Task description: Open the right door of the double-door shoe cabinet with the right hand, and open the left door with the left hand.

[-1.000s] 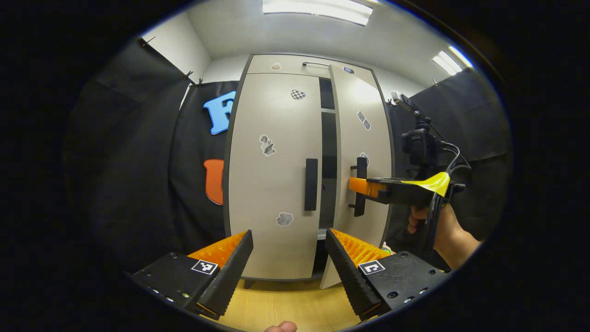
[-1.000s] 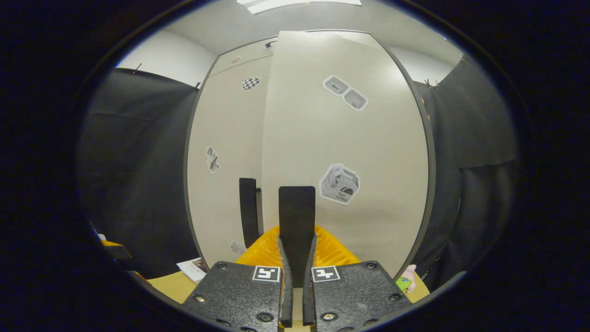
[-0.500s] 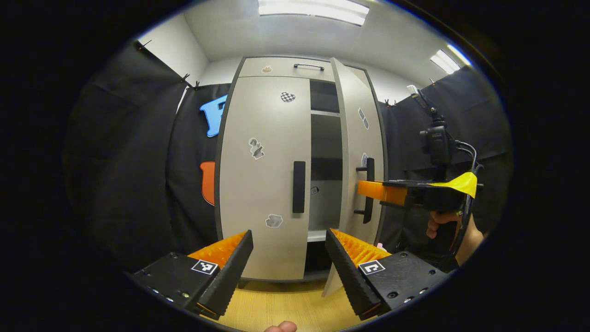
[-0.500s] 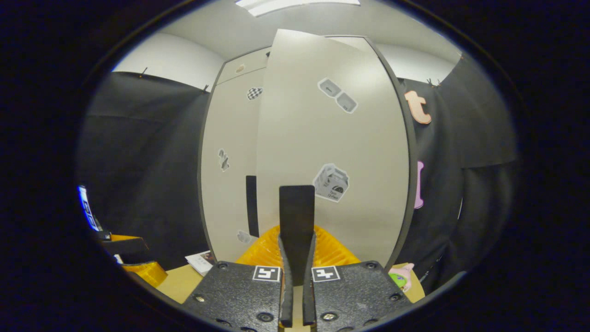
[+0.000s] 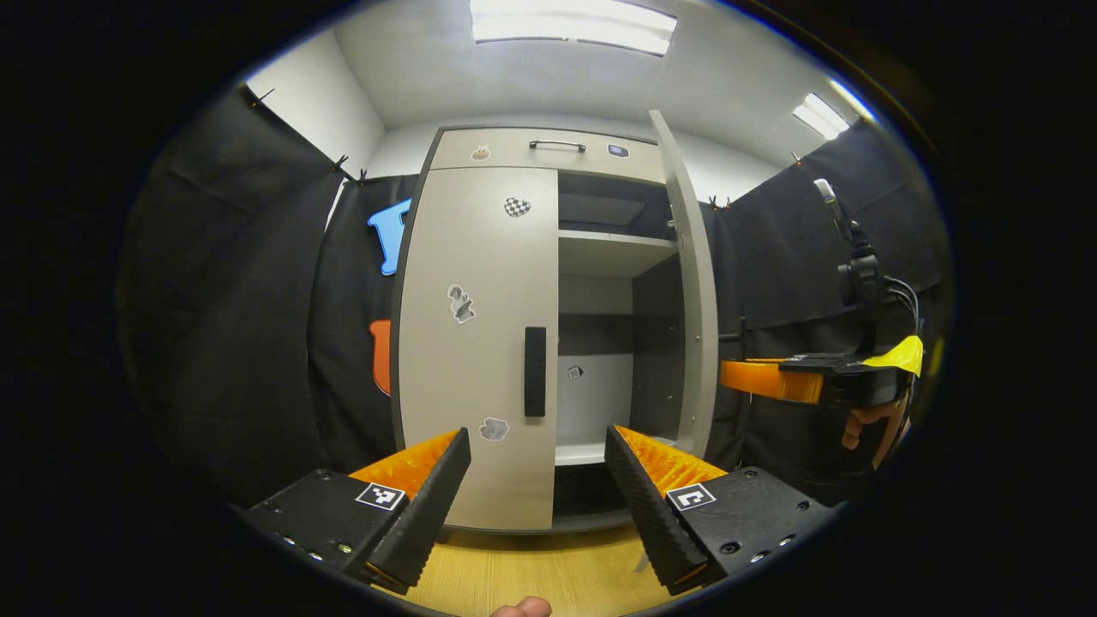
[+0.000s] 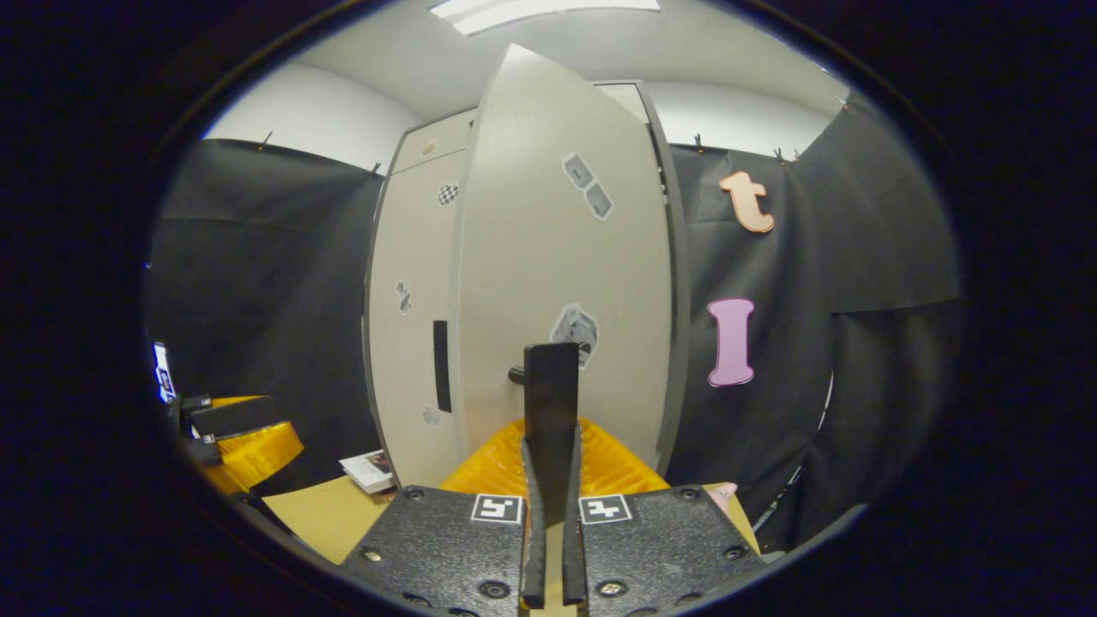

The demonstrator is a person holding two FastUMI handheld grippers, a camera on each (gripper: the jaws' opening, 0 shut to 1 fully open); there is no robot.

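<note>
The pale shoe cabinet stands ahead in the left gripper view. Its left door [image 5: 471,343] is closed, with a black vertical handle [image 5: 535,371]. The right door [image 5: 692,291] stands swung out, edge-on, baring the inner shelves [image 5: 613,244]. My left gripper [image 5: 536,488] is open and empty, well short of the left handle. To the right, a hand [image 5: 870,424] holds my right gripper [image 5: 739,377] beside the open door. In the right gripper view, my right gripper [image 6: 551,446] is shut on the right door's black handle [image 6: 551,390]. The left gripper [image 6: 240,428] shows low at the left.
A top drawer with a slim bar handle [image 5: 557,144] sits above the doors. A booklet [image 6: 370,470] lies on the wooden floor [image 5: 531,574] near the cabinet's foot, and a small pink toy [image 6: 718,491] lies by the right side. Black cloth walls flank the cabinet.
The right door has swung from a narrow gap to wide open, drawn by the right gripper moving rightward. The left gripper stayed open, and its view shifted slightly.
</note>
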